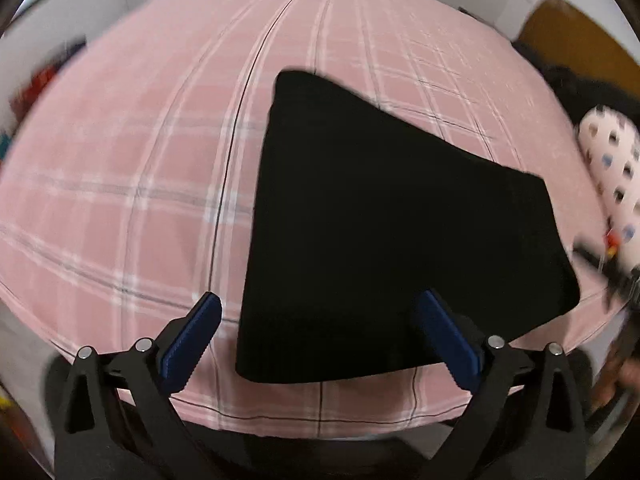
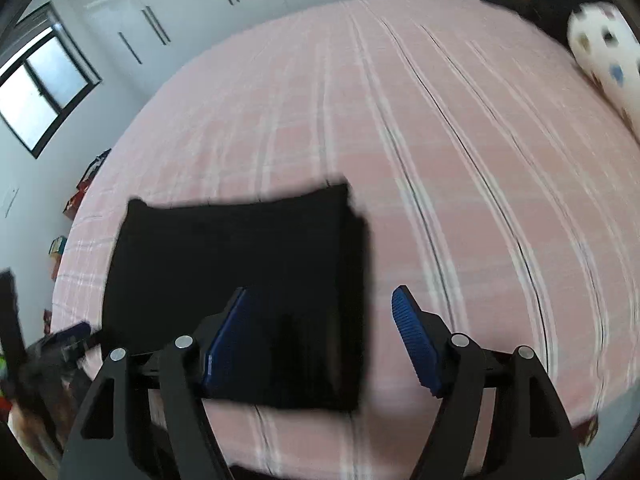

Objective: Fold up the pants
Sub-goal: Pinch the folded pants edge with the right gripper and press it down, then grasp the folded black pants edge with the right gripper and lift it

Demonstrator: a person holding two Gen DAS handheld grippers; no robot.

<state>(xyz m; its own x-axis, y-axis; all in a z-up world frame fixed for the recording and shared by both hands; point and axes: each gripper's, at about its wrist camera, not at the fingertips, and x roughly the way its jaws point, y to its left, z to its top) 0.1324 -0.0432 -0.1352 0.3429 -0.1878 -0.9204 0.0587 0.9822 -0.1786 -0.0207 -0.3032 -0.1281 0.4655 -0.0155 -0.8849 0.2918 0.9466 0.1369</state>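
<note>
The black pants lie folded into a flat, roughly square stack on the pink plaid bed. My left gripper is open and empty, raised above the stack's near edge. In the right wrist view the same folded pants lie near the bed's front edge. My right gripper is open and empty, hovering over the stack's near right corner. The other gripper shows blurred at the left edge.
A white pillow with coloured dots lies at the bed's right side, also in the right wrist view. A wooden headboard is behind it. White wardrobe doors and a window stand beyond the bed.
</note>
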